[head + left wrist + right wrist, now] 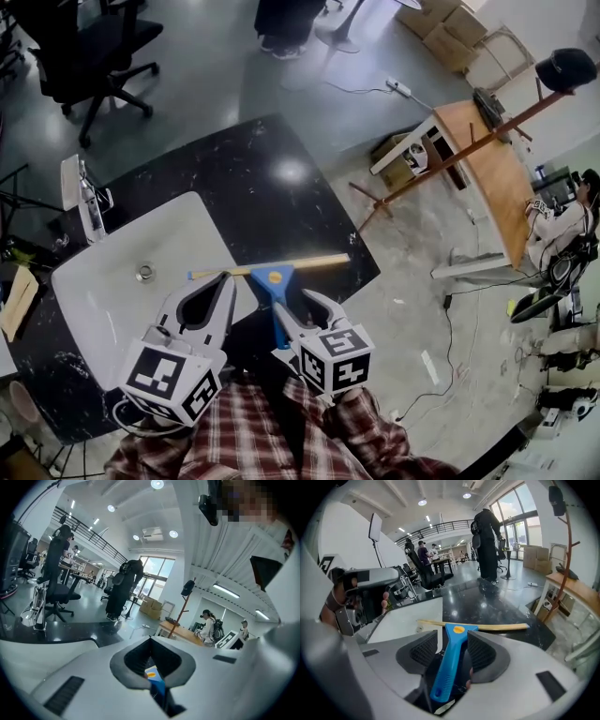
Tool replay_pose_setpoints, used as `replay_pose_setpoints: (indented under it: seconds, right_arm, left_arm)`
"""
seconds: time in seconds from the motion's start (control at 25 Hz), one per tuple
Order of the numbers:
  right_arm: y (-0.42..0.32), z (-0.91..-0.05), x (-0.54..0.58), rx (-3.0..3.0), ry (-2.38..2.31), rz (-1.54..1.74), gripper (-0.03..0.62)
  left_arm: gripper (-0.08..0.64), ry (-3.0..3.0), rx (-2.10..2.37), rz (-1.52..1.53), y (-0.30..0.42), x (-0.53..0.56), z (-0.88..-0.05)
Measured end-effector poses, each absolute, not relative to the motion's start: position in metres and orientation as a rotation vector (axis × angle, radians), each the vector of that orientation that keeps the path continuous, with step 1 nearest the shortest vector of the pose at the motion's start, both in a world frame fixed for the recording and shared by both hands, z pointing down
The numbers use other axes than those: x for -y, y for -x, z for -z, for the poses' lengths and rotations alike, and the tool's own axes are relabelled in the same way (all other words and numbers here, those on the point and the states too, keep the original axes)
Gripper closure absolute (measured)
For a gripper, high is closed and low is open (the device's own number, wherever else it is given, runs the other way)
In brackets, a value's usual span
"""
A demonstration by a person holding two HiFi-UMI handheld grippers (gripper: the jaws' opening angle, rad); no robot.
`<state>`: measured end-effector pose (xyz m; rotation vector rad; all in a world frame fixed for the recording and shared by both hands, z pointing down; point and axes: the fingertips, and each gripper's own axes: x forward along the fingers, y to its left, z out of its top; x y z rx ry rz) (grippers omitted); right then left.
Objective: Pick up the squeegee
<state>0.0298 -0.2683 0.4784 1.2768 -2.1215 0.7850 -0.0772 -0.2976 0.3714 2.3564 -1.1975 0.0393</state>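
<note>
Squeegee (449,665), blue ribbed handle and tan blade, lies mid-frame on black table (281,169). Right hand-held gripper (452,638) gapes around the handle without touching it; left hand-held gripper (223,278) is closed, empty.

The left gripper (221,281) and the right gripper (300,314) are smooth pale-grey plastic shells, with broad rounded jaws that taper toward the tips. Behind each sits a marker cube (173,380), its white faces printed with black square patterns (the right gripper's own cube (336,356) looks much the same). The inner faces of the jaws carry dark grey pads (480,651) with fine ribbing, and narrow dark slotted insets (547,682) are set into the tops of the shells. A thin pale cable (127,412) loops beside the left cube. The person wears flannel sleeves (253,427) in a red, white and dark plaid.
</note>
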Motion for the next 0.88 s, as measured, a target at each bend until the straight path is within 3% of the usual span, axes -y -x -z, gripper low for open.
replay_pose_setpoints:
  seconds: [0.88]
  right_arm:
    - [-0.02, -0.547, 0.275, 1.865, -1.26, -0.777, 0.403]
  left_arm:
    - [0.551, -2.239, 1.152, -0.043, 0.099, 0.291, -0.419]
